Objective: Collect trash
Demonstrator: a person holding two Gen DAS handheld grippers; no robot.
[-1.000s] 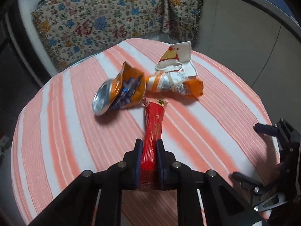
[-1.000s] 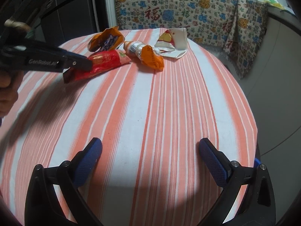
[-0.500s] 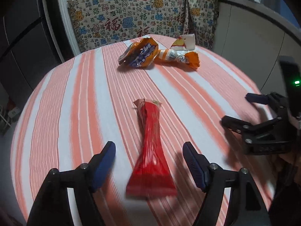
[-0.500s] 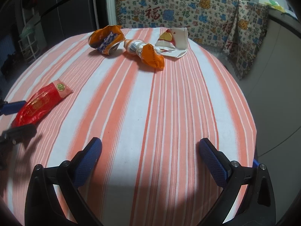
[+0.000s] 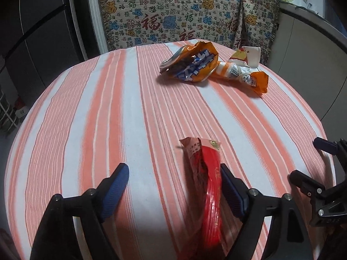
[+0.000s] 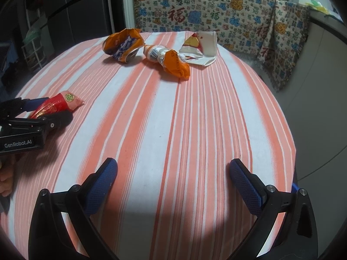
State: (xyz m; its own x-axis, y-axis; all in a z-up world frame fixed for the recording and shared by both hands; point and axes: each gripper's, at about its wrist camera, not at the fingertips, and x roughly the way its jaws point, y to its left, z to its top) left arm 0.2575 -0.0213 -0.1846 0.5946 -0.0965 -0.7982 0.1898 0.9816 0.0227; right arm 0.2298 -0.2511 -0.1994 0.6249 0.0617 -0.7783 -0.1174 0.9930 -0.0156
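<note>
A red snack wrapper (image 5: pixel 206 184) lies on the striped round table (image 5: pixel 130 119), at the near edge between my left gripper's open fingers, close to the right finger (image 5: pixel 229 192). My left gripper (image 5: pixel 173 190) is open and holds nothing. The wrapper also shows in the right wrist view (image 6: pixel 56 106) beside the left gripper (image 6: pixel 49 110). An orange crushed bag (image 5: pixel 193 65), a twisted orange-white wrapper (image 5: pixel 240 75) and a torn white paper box (image 5: pixel 249 56) lie at the far side. My right gripper (image 6: pixel 173 177) is open and empty over the near table edge.
A chair back draped with a patterned cloth (image 5: pixel 173 15) stands behind the table. Dark cabinets (image 5: pixel 43 39) are at the left, a grey counter front (image 5: pixel 308 54) at the right. The right gripper also shows in the left wrist view (image 5: pixel 321 173) at the table's right edge.
My left gripper opened and released the red wrapper near the table's near edge, then shifted left so the wrapper now lies by its right finger. The right gripper stayed still.
</note>
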